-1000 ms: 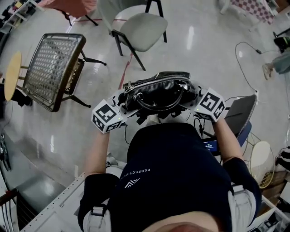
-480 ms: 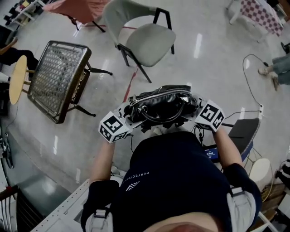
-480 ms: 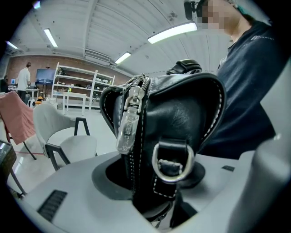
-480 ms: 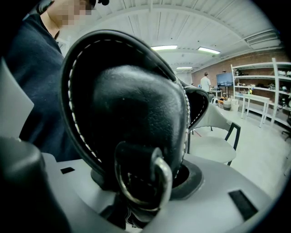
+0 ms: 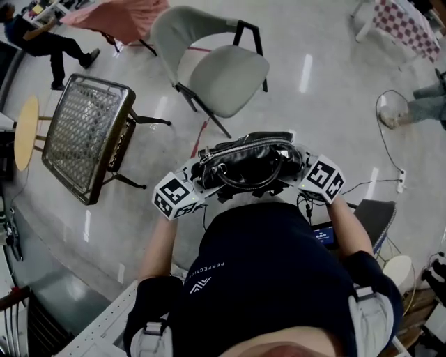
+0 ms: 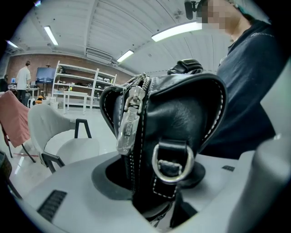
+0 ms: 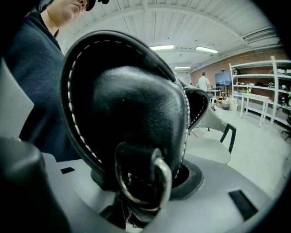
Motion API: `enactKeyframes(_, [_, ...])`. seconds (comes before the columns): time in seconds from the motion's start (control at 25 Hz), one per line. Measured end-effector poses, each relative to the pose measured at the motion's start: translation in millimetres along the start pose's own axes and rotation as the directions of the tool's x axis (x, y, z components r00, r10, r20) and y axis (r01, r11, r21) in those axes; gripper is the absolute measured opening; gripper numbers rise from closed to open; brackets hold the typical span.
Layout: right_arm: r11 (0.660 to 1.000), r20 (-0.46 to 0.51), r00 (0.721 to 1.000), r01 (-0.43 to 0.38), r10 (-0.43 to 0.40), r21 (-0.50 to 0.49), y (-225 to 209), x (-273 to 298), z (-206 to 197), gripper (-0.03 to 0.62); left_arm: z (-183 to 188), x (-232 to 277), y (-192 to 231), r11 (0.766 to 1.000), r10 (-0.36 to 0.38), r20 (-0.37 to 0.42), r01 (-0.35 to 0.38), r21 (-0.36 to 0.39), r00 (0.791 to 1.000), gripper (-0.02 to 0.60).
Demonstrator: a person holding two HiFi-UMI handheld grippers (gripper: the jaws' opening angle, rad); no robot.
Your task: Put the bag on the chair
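A black leather bag (image 5: 247,162) with a zip and white stitching hangs in front of the person's chest, clamped end to end. My left gripper (image 5: 201,174) is shut on its left end, where the zip pull and a metal D-ring (image 6: 172,163) sit between the jaws. My right gripper (image 5: 297,167) is shut on the other end, around its D-ring (image 7: 144,179). The pale grey chair (image 5: 224,75) with dark legs stands on the floor just beyond the bag, its seat bare. It also shows behind the bag as the chair (image 6: 68,144) and the chair (image 7: 213,146) in both gripper views.
A woven-seat chair (image 5: 83,136) stands at the left, a round wooden table (image 5: 23,132) beside it. A pink cloth (image 5: 122,15) hangs at the top. A cable (image 5: 389,143) lies on the floor at the right, near a person's foot (image 5: 391,117). Shelving (image 6: 77,88) lines the far wall.
The person has walked toward the pale chair, which has come nearer and lower in the head view. Both grippers carry the bag along with the same hold.
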State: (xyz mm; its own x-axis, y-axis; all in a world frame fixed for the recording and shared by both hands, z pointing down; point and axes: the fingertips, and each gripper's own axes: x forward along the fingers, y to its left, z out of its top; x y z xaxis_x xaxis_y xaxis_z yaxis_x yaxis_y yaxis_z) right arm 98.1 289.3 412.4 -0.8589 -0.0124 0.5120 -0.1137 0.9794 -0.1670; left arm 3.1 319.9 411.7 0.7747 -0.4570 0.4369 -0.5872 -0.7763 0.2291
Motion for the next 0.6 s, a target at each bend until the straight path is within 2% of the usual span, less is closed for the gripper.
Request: enactKeyframes(0.6, [0.999, 0.043, 0.999, 0.033, -0.033, -0.009, -63, -15, 20, 0.232, 46, 31, 43, 0.999, 0.005, -0.045, -0.003, 0.048, 0.999, 0.235])
